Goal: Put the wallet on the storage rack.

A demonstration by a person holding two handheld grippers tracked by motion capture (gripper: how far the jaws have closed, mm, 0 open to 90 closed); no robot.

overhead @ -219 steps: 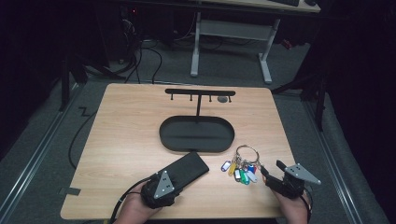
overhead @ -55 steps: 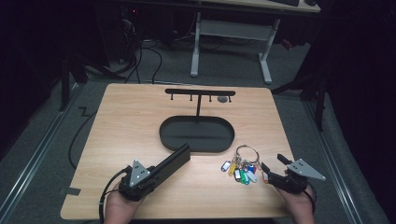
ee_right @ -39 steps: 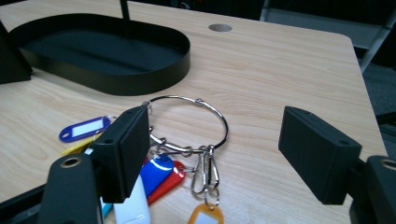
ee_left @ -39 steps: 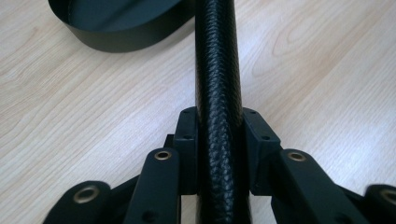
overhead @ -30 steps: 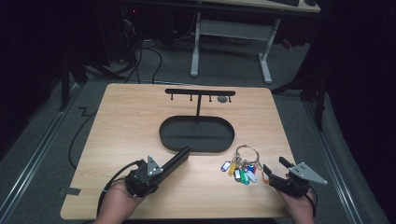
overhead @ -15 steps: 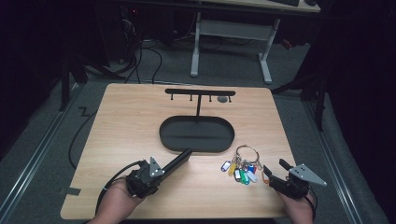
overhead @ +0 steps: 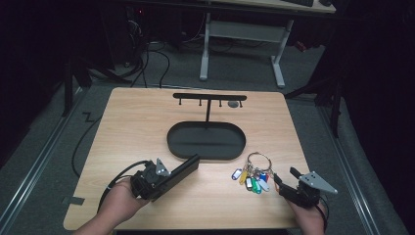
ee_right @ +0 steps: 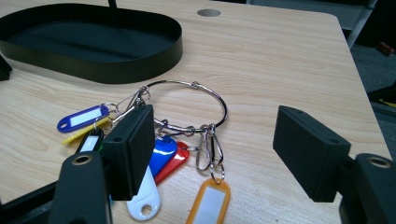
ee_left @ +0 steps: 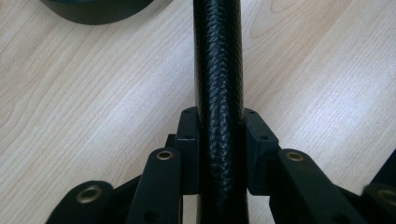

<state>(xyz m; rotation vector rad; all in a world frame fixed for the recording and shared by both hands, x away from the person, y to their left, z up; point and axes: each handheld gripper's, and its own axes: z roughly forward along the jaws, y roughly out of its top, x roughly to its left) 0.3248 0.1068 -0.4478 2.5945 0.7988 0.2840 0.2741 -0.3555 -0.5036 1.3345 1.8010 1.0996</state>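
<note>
At the near edge of the desk [overhead: 147, 127], the left gripper [overhead: 164, 177] is clamped on a black wallet [overhead: 178, 171], its 2 pads pressed to the wallet's flat sides in the left gripper view, where the textured edge [ee_left: 218, 93] runs straight up between them. The wallet stands on edge, tilted up toward the tray. At the near right, the right gripper [overhead: 286, 183] rests low with its jaws wide apart and nothing between them; in the right gripper view the key ring [ee_right: 187, 105] with its coloured tags lies on the wood just ahead of the pads, apart from them. Beyond both sits the oval black tray [overhead: 206, 141], with nothing in it, and behind it the T-shaped hook rack [overhead: 209, 98]. The step in hand looks like carrying the wallet to the tray. The next move calls for lifting the wallet over the near rim, laying it flat inside and releasing; the key ring probably goes after that.
</note>
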